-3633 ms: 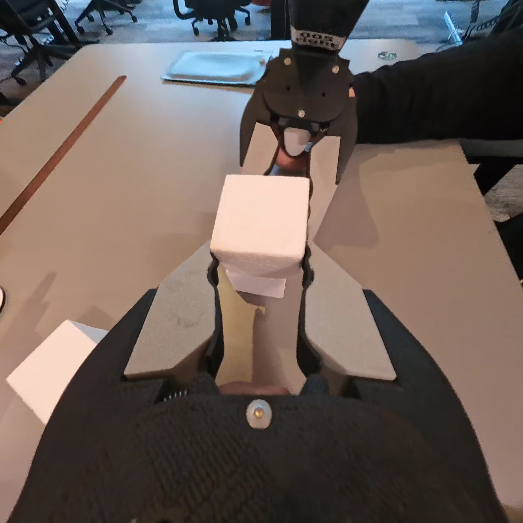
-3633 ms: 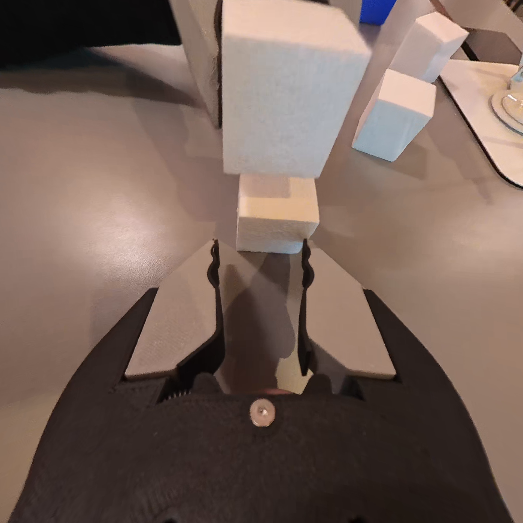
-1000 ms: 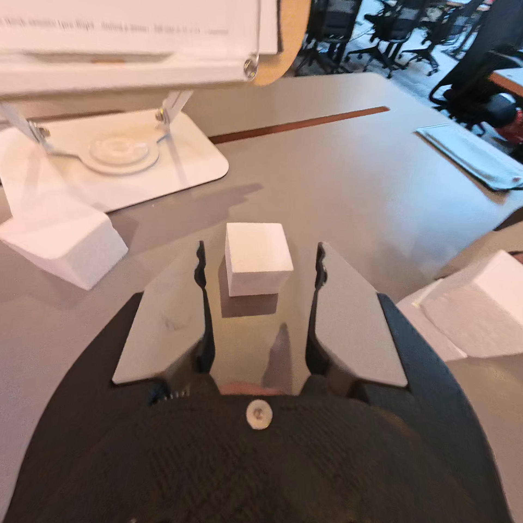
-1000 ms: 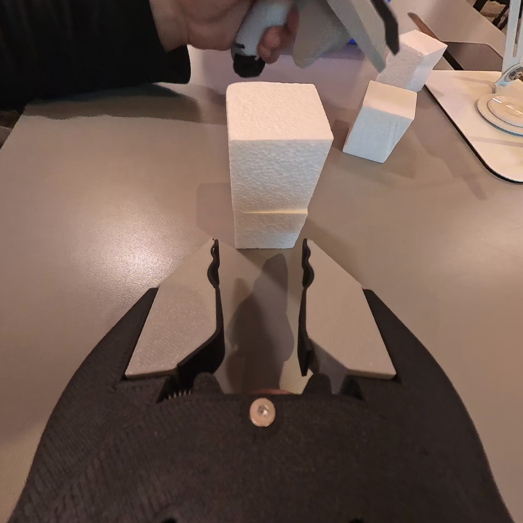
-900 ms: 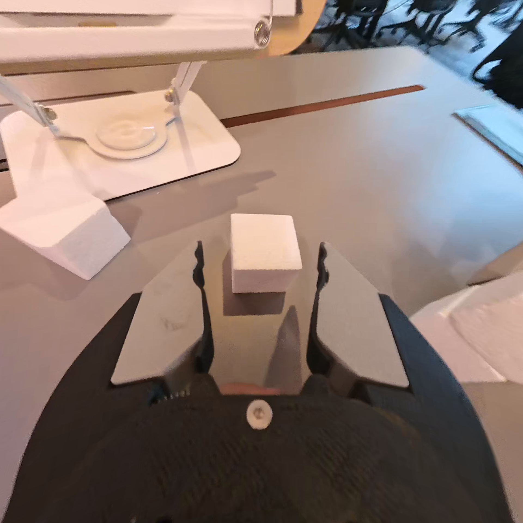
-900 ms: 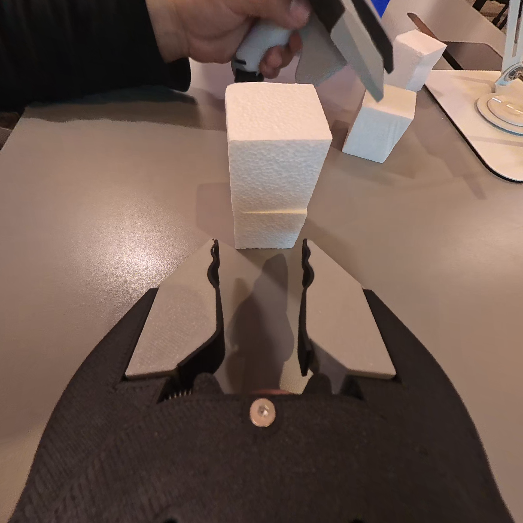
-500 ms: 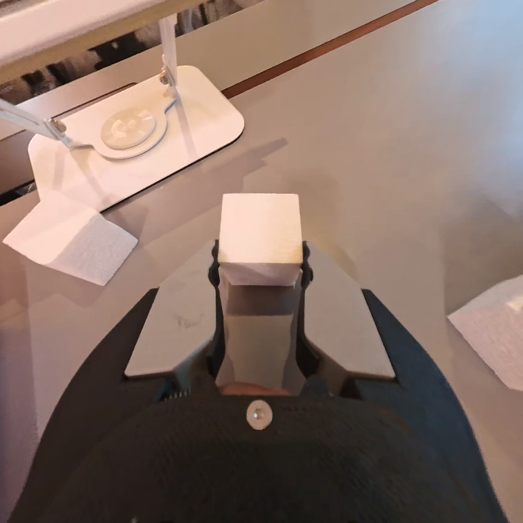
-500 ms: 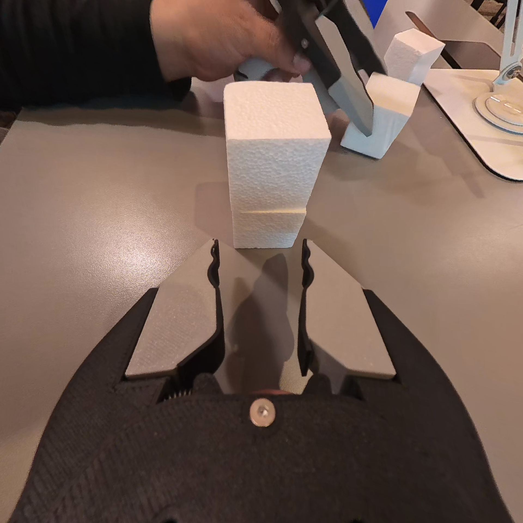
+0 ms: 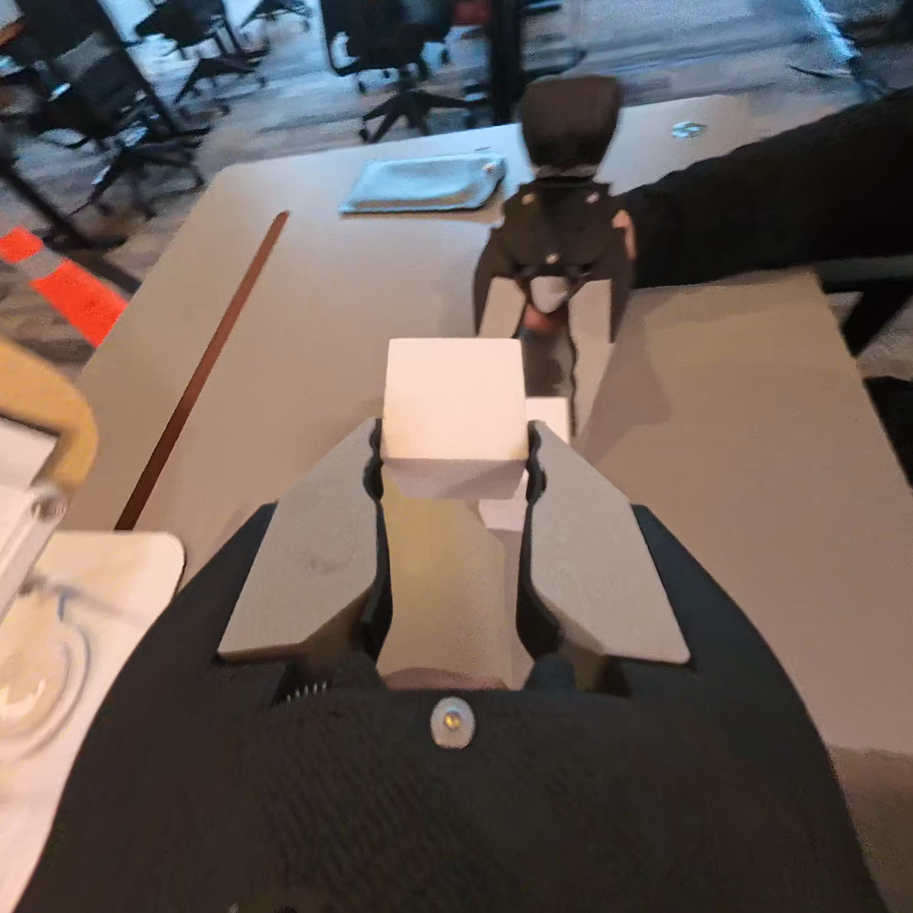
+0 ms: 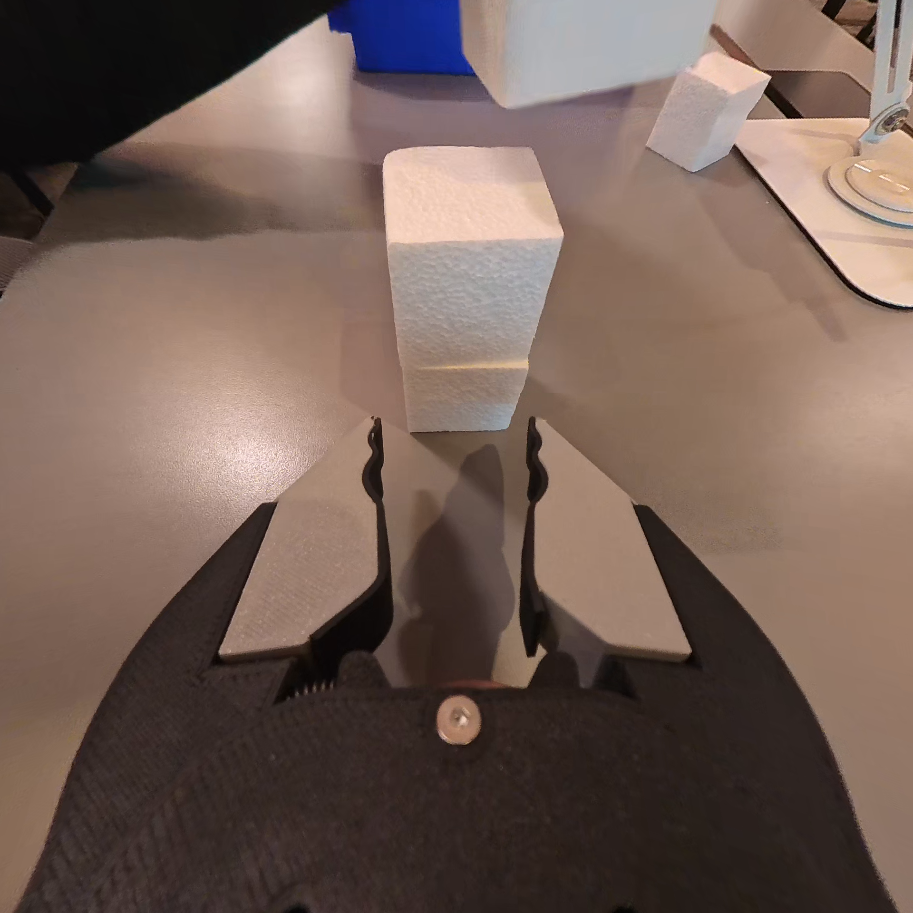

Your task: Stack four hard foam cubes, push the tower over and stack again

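My left gripper [image 9: 453, 457] is shut on a white foam cube [image 9: 452, 395] and holds it in the air above the table. The same cube shows blurred at the top of the right wrist view [image 10: 583, 44], above and behind the stack. A stack of two white foam cubes [image 10: 469, 276] stands on the grey table just ahead of my right gripper [image 10: 453, 439], which is open and empty. Part of the stack [image 9: 546, 420] peeks out behind the held cube in the left wrist view. A fourth cube [image 10: 706, 118] sits at the far right by a white stand base.
A white stand base [image 10: 840, 197] lies at the right edge, also at the lower left of the left wrist view [image 9: 99, 593]. A blue box [image 10: 405, 44] stands at the back. A grey pouch [image 9: 425, 183] lies on the far table. Office chairs stand beyond. Left tips to right tips: about 12 cm.
My left gripper closed on the cube, lifted it off the table and swung it round towards the stack. The right gripper and the two-cube stack have not moved.
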A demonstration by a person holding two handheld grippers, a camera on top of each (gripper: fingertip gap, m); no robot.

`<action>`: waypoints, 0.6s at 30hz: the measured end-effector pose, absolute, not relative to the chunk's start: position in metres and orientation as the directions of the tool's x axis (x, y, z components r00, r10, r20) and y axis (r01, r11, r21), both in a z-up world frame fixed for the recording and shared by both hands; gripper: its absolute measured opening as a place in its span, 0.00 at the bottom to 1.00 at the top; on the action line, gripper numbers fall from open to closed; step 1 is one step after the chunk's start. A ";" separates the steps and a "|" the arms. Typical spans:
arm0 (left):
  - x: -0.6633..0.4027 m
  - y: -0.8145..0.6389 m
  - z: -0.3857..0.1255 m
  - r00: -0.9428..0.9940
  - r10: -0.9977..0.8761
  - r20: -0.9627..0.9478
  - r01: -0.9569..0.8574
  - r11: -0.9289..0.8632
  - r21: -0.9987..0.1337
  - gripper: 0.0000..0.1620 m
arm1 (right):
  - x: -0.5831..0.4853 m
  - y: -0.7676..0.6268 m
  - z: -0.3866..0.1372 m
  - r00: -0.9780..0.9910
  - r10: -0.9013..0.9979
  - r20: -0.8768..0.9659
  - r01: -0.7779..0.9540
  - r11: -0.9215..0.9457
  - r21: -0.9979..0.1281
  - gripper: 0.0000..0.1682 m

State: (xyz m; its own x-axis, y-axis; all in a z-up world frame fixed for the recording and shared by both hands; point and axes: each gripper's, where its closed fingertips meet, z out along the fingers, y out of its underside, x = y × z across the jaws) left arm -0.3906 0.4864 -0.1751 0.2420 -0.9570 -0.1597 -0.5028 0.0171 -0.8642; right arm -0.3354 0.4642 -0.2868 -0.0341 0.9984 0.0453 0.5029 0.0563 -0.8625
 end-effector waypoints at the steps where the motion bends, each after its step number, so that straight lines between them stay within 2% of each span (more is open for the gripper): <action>1: -0.383 0.481 -0.170 0.197 -0.966 -0.169 -0.510 0.046 -0.859 0.35 | -0.335 0.465 -0.287 -0.033 0.999 0.044 0.502 0.054 -0.863 0.33; 5: -0.362 0.474 -0.156 0.110 -0.971 -0.212 -0.495 0.132 -0.859 0.35 | -0.333 0.466 -0.286 -0.028 0.999 0.037 0.495 0.046 -0.868 0.33; 10: -0.354 0.470 -0.162 0.053 -0.984 -0.171 -0.515 0.119 -0.849 0.35 | -0.333 0.465 -0.286 -0.037 0.999 0.021 0.499 0.036 -0.866 0.33; 18: -0.360 0.476 -0.170 0.113 -0.984 -0.136 -0.552 0.052 -0.832 0.34 | -0.334 0.465 -0.288 -0.038 0.999 0.027 0.507 0.042 -0.861 0.33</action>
